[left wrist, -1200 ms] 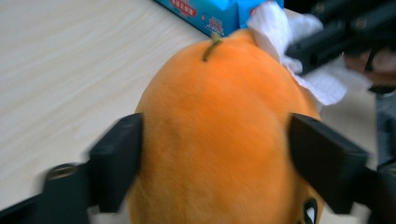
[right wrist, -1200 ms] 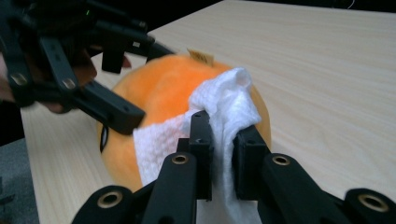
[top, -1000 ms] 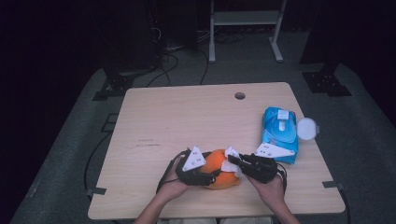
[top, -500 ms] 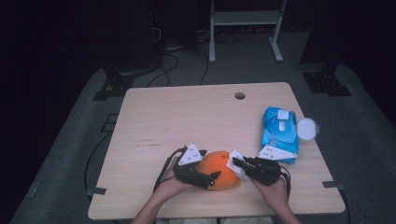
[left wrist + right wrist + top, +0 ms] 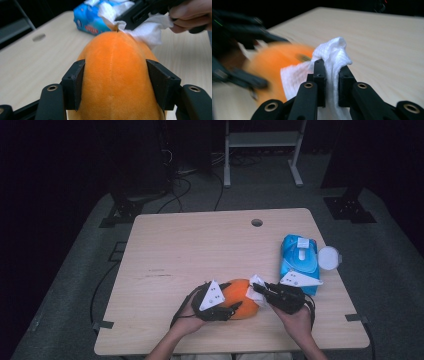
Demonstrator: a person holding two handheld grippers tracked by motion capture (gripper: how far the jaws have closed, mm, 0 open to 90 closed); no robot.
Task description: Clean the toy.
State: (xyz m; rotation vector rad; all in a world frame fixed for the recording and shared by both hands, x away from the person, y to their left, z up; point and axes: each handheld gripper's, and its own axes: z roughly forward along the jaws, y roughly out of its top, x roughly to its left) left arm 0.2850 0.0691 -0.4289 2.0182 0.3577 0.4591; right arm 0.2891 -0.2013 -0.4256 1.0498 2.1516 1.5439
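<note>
An orange plush toy [image 5: 241, 295] lies on the wooden table [image 5: 200, 245] near its front edge. My left gripper [image 5: 231, 297] comes at it from the left. Its jaws have just been closing, and in the left gripper view both pads [image 5: 75, 82] press into the sides of the plush toy [image 5: 113, 50]. My right gripper [image 5: 260, 291] comes from the right, shut on a crumpled white tissue [image 5: 332, 50]. The tissue [image 5: 147, 28] rests against the far end of the plush, beside its small stem. In the right gripper view the plush [image 5: 269, 72] is blurred.
A blue pack of wipes [image 5: 299, 260] lies at the right of the table, just behind my right hand, with a white round lid [image 5: 329, 257] beside it at the table's edge. A cable hole [image 5: 257, 222] sits near the far edge.
The left gripper drew slightly left off the plush half a second ago and now sits back on it. The right gripper with the tissue has stayed at the plush's right end.
</note>
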